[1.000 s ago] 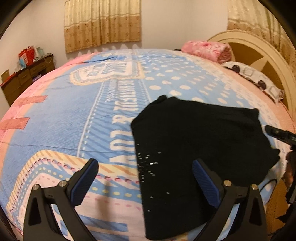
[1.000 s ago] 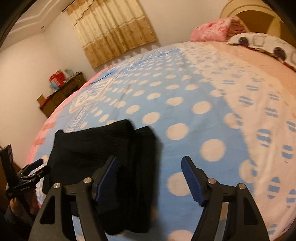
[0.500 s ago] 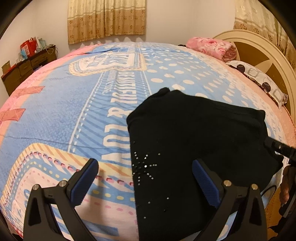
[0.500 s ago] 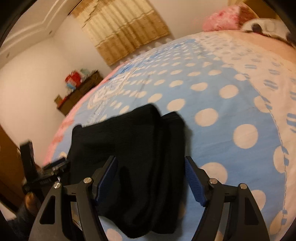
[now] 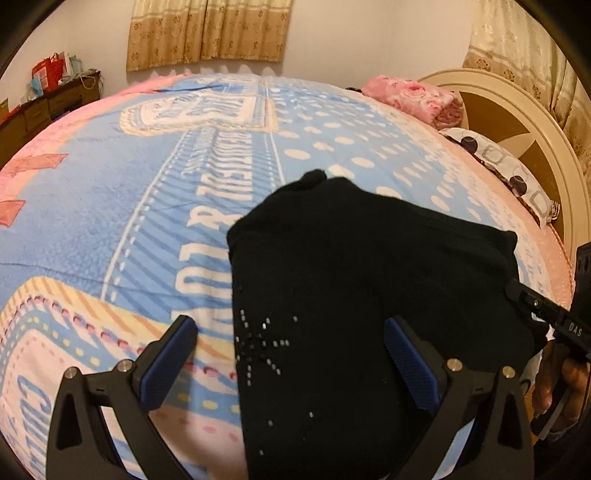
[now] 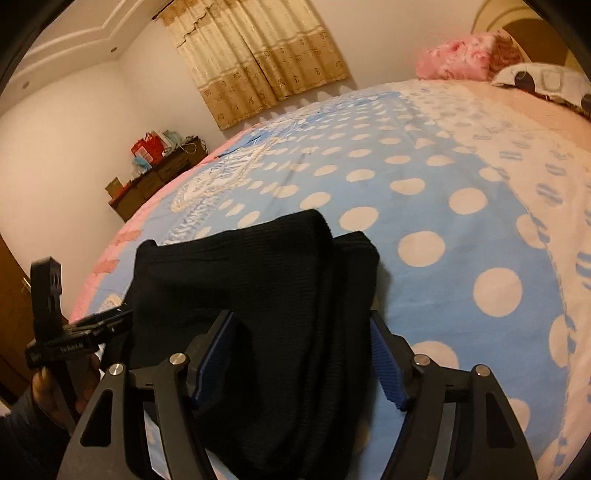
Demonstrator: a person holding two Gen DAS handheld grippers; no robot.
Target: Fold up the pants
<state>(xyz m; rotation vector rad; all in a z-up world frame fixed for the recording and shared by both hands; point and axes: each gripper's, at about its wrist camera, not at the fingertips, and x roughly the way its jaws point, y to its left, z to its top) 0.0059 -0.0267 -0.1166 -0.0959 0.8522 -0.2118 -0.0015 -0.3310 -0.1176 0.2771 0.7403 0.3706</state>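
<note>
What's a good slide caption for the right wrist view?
Right gripper, closing but not yet gripping, straddles folded black knit pants on a blue polka-dot bedspread.

Pants [image 5: 362, 295] lie on bedspread [image 5: 110, 229], near the bed's near edge. Left gripper [image 5: 291, 354] hangs over their near part, one finger over bedspread to the left, one over fabric. Right gripper [image 6: 303, 354] at the pants' right end, a fold of fabric between its fingers. Folded blanket [image 5: 417, 99] and pillow [image 5: 509, 173] at the far right, before the headboard [image 5: 517, 114]. Dresser [image 5: 40, 107] far left by the wall; curtain [image 5: 207, 33] behind the bed
</note>
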